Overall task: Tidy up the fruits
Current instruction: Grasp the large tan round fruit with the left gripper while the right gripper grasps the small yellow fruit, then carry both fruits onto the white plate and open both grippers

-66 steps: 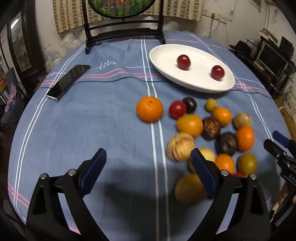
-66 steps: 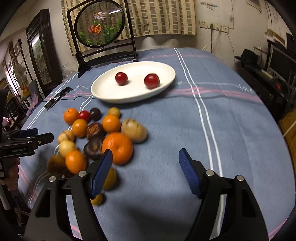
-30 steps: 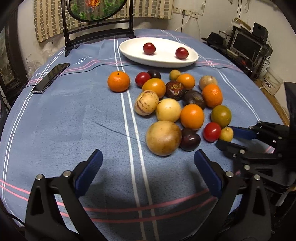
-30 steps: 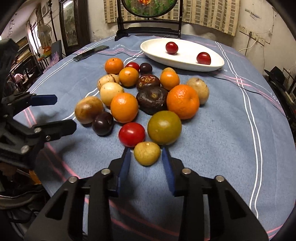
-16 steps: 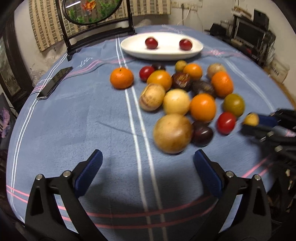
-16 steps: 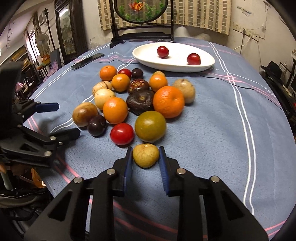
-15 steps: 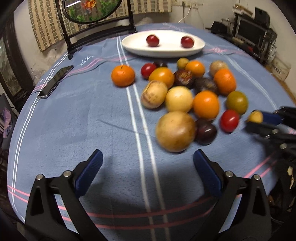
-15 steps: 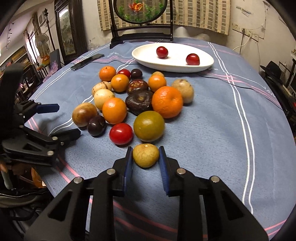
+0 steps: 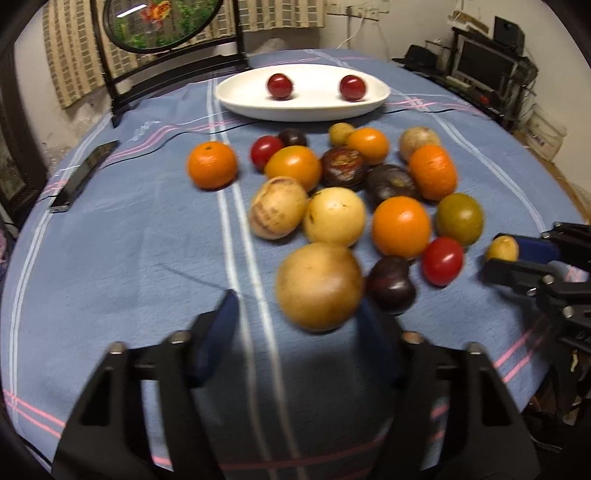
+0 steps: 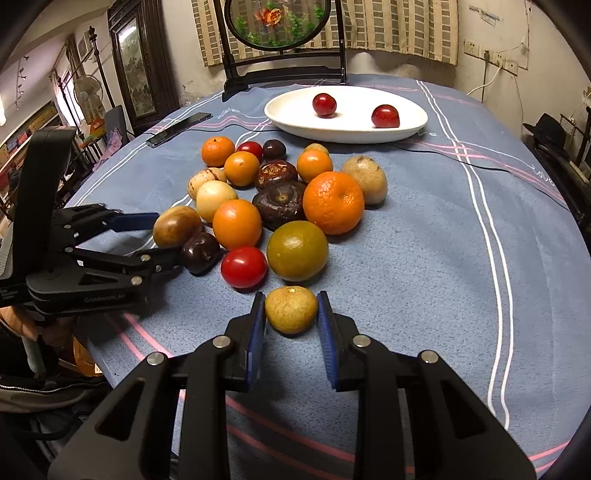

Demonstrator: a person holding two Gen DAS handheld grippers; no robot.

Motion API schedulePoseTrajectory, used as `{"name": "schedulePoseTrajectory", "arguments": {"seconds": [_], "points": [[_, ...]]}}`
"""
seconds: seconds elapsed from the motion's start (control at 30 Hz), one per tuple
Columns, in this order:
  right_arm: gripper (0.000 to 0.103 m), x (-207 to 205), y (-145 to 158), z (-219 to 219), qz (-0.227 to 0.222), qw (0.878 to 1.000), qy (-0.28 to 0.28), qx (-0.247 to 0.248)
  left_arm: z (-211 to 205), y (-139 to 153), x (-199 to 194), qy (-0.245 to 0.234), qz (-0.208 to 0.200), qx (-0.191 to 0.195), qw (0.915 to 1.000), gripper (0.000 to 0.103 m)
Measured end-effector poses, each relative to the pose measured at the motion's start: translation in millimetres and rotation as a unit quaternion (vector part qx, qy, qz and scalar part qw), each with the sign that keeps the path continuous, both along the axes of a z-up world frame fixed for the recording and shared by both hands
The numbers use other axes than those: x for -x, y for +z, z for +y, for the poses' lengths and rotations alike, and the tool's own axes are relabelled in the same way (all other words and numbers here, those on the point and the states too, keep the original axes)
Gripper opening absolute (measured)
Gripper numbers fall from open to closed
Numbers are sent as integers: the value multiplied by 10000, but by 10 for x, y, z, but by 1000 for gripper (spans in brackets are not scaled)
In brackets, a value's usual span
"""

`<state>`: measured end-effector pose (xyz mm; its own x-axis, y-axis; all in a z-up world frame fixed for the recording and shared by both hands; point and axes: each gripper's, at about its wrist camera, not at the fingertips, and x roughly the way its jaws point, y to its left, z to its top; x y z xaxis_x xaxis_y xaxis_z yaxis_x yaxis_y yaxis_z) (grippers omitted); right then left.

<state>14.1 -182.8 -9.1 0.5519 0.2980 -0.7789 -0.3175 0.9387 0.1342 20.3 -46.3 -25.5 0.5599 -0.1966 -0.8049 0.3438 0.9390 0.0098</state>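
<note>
Several fruits lie heaped on the blue tablecloth [image 9: 110, 258]: oranges, red tomatoes, dark plums and tan ones. The white plate [image 9: 314, 101] [image 10: 347, 127] behind them holds two red fruits. My right gripper [image 10: 291, 314] [image 9: 506, 256] is shut on a small yellow-green fruit [image 10: 291, 309] [image 9: 501, 249] at the heap's near edge. The jaws of my left gripper [image 9: 297, 301] [image 10: 166, 238] are closing. A big tan fruit [image 9: 319, 286] [image 10: 177, 230] sits between their tips, and the left pad still stands apart from it.
A dark phone [image 9: 83, 173] [image 10: 177, 129] lies at the cloth's left side. A round picture screen on a black stand [image 10: 277, 26] rises behind the plate. A thin black cable [image 10: 480, 162] crosses the cloth to the right. The table edge runs close below both grippers.
The left jaws have narrowed from wide open and come closer around the big tan fruit. The right jaws have closed onto the small yellow-green fruit and stay there.
</note>
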Motion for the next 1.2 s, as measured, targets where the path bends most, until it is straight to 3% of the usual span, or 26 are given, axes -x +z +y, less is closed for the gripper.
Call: {"name": "schedulePoseTrajectory", "arguments": {"seconds": [0.13, 0.33, 0.67, 1.0, 1.2], "points": [[28, 6, 8, -12, -13, 10000, -26, -8, -59, 6, 16, -28, -56, -50, 10000, 43], [28, 19, 17, -55, -35, 9999, -113, -11, 30, 69, 24, 15, -15, 199, 9998, 43], [28, 44, 287, -250, -421, 9986, -306, -74, 167, 480, 76, 26, -329, 448, 9985, 43], [28, -320, 850, -369, -1128, 9927, -418, -70, 114, 951, -382, 190, -896, 179, 9956, 43], [28, -869, 936, -280, -1051, 9939, -330, -96, 10, 1020, -922, 313, -814, 125, 9961, 43]]}}
